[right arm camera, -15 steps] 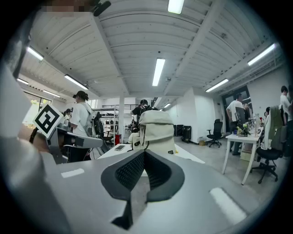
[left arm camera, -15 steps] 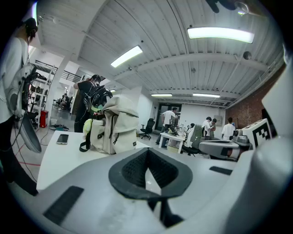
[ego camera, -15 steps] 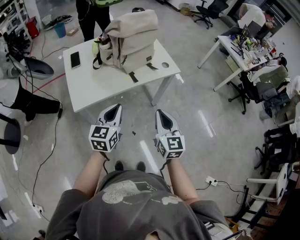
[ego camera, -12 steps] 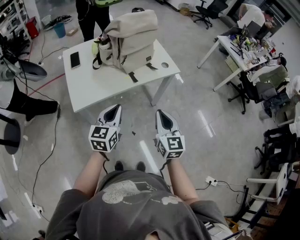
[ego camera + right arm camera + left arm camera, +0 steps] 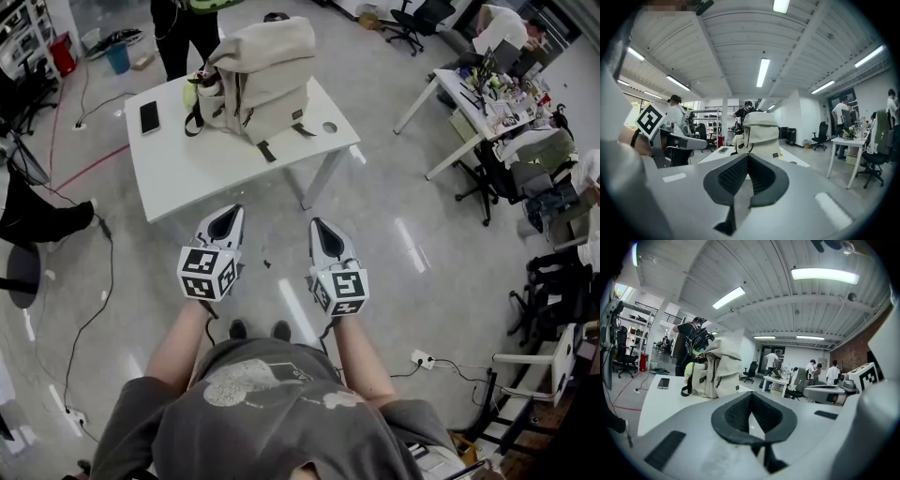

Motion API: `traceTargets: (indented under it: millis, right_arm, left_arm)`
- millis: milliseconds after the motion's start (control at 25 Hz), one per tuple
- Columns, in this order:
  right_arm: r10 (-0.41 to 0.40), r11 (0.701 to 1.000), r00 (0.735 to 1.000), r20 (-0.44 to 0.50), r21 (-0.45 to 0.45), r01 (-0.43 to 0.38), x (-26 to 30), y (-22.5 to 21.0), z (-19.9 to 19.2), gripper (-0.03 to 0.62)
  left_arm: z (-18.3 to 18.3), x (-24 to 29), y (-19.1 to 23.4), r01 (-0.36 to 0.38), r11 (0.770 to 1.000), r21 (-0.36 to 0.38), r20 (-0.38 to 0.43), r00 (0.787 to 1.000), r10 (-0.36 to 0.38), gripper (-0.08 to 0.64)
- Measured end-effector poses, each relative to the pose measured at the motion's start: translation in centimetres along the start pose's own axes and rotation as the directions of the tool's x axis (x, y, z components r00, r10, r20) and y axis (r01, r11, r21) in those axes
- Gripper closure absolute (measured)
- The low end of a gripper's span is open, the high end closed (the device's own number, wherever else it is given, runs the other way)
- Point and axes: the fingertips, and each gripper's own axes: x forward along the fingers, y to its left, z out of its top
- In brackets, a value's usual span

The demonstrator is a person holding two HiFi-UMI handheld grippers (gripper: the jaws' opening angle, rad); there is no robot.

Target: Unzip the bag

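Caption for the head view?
Person holds left gripper and right gripper shut, short of the table with the backpack.

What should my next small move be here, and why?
Probably step toward the white table and bring both grippers up to the beige backpack. The left gripper and right gripper are shut and empty. They are held over the floor, short of the table's near edge, so neither looks able to reach the backpack from here.

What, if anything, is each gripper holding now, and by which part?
Nothing. The left gripper and the right gripper are both shut and empty. The beige fabric backpack stands untouched on the white rectangular table, apart from them.
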Motion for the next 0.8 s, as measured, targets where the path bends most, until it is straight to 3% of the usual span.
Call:
traceTargets:
  millis: [520, 800]
  right_arm:
    - [-0.033, 0.999, 0.998, 0.048, 0.023, 0.032, 0.0, 0.3, 0.4, 0.592]
    - [-0.059, 0.998, 0.998, 0.029, 0.0, 0.059, 0.4, 1.2, 0.0, 0.592]
  left_arm:
    - [-0.5, -0.6, 1.1, -0.013, 1.0, -0.027, -0.003, 1.0, 0.013, 0.555]
    - [-0.4, -1.0, 2.3, -0.011, 0.999, -0.045, 0.012, 1.0, 0.011, 0.554]
